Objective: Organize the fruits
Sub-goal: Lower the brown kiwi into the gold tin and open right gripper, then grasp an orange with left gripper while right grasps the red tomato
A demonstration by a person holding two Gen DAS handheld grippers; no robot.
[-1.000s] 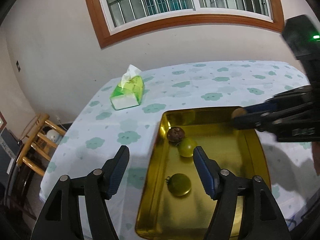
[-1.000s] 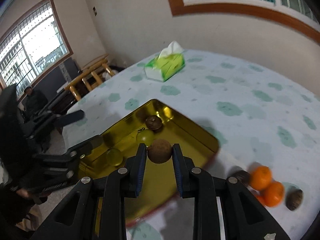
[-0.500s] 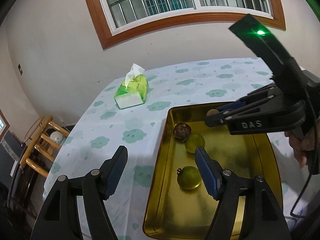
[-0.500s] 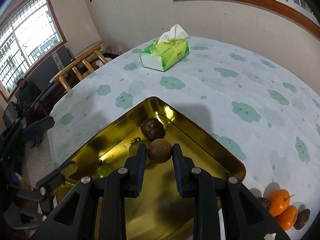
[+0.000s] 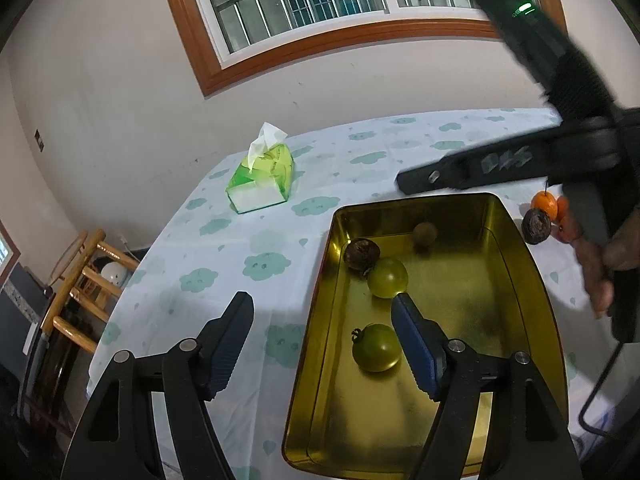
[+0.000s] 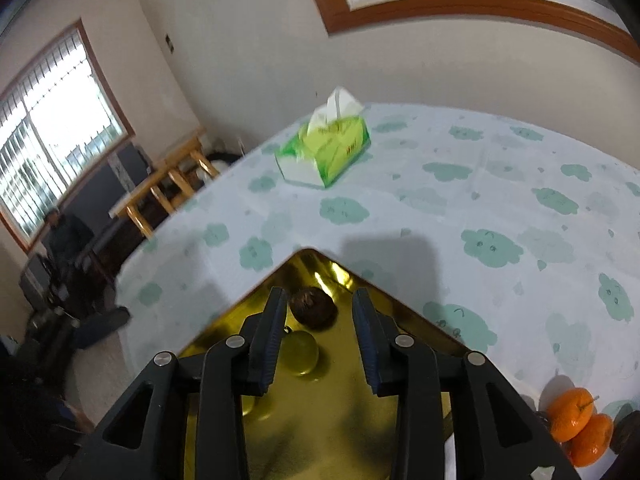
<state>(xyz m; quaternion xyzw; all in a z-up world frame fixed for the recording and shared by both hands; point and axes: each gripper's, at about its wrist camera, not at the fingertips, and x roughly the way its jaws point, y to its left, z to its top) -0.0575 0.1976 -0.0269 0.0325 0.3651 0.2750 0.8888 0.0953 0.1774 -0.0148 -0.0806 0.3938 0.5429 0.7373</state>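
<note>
Where half a second ago our right gripper [image 6: 318, 326] pinched a brown fruit [image 5: 425, 233] above the tray [image 5: 516, 240], its jaws are now spread and empty, and that fruit lies in the tray near the far wall, blurred. The tissue box [image 5: 262, 184] and the other fruit sit where they were.

Tray: gold, rectangular, long axis running away from our left gripper [image 5: 322, 338] toward the window wall; it sits on the table [image 5: 224, 264]. Contents, four items:
- dark wrinkled fruit [image 5: 361, 254], far left corner
- green fruit [image 5: 387, 278], touching the dark one
- green stemmed fruit [image 5: 376, 347], nearer us, apart from the rest
- the released brown fruit

On the table, right of the tray: oranges [image 6: 578, 430] and another dark fruit [image 5: 536, 226], clustered.

Left gripper: spread, holding nothing, straddling the tray's left wall.
</note>
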